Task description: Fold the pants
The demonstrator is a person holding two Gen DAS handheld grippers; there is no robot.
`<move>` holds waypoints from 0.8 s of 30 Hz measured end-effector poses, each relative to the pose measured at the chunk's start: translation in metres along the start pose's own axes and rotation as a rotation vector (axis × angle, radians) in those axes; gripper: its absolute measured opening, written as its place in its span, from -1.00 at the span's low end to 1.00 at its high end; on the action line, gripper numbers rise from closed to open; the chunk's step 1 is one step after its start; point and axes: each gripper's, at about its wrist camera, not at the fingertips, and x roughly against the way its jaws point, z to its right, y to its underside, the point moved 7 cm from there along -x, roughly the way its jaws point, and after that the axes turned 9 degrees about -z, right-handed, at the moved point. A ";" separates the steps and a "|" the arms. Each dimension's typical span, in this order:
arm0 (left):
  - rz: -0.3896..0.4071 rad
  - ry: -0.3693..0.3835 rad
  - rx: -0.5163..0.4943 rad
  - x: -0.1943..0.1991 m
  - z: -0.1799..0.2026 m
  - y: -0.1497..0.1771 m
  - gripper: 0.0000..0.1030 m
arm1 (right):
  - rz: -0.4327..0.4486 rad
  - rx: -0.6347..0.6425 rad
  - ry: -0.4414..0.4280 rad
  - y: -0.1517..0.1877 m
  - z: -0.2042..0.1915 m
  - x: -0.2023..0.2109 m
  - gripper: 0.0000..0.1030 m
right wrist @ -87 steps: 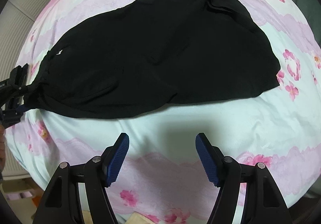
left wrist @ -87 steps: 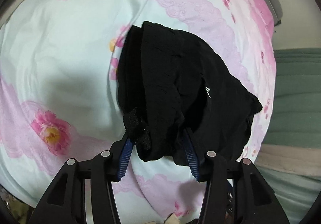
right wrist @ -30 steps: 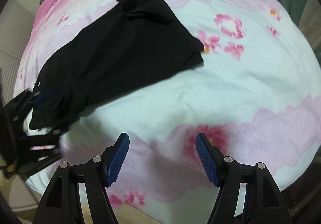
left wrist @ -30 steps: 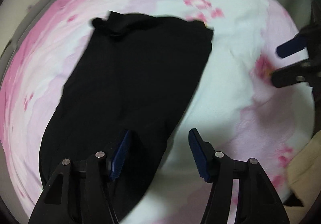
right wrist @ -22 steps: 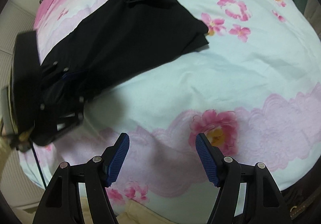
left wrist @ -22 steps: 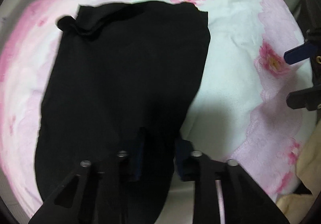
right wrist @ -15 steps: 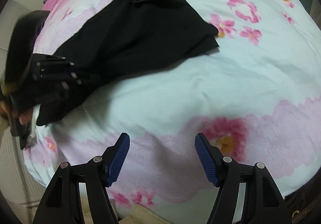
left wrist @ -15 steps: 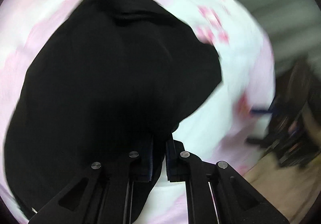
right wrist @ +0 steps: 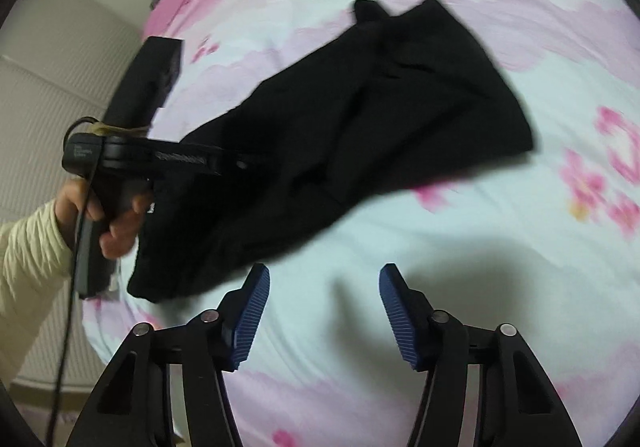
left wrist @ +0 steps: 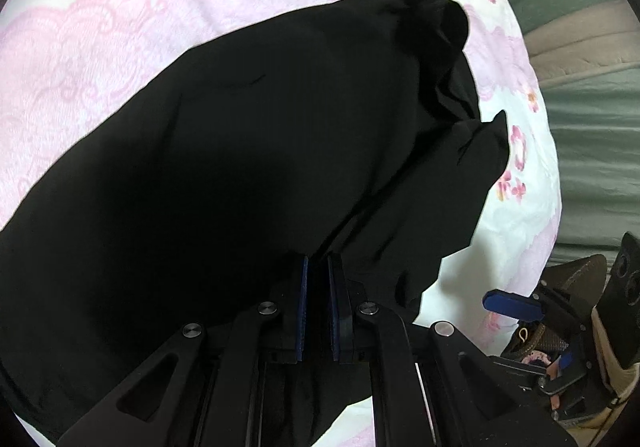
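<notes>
The left wrist view is filling almost entirely with the black pants (left wrist: 248, 151), which are lying on a bed sheet (left wrist: 100, 27) patterned in white and pink with flowers. The left gripper (left wrist: 318, 303) is clenching a fold of the pants' near edge, its blue pads almost meeting with the cloth pinched between them. At this view's lower right edge, a blue pad of the right gripper (left wrist: 512, 305) is showing. Only the right wrist view is showing the person: a hand (right wrist: 116, 219) in a cream sleeve (right wrist: 28, 247) is gripping the left gripper's handle at the left end of the pants. The right gripper (right wrist: 322, 307) is hovering over bare sheet just beside the pants, its jaws released, having just been closing, with nothing between them.
</notes>
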 end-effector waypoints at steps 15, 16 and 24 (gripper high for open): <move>0.040 0.029 0.045 -0.001 -0.025 0.005 -0.78 | -0.056 0.035 -0.019 -0.055 -0.007 -0.051 -0.11; 0.041 0.028 0.046 0.000 -0.026 0.007 -0.78 | -0.072 0.031 -0.022 -0.057 -0.005 -0.057 -0.13; 0.057 0.060 -0.018 0.010 0.006 0.034 -0.78 | -0.116 0.019 -0.007 -0.039 -0.001 -0.044 -0.77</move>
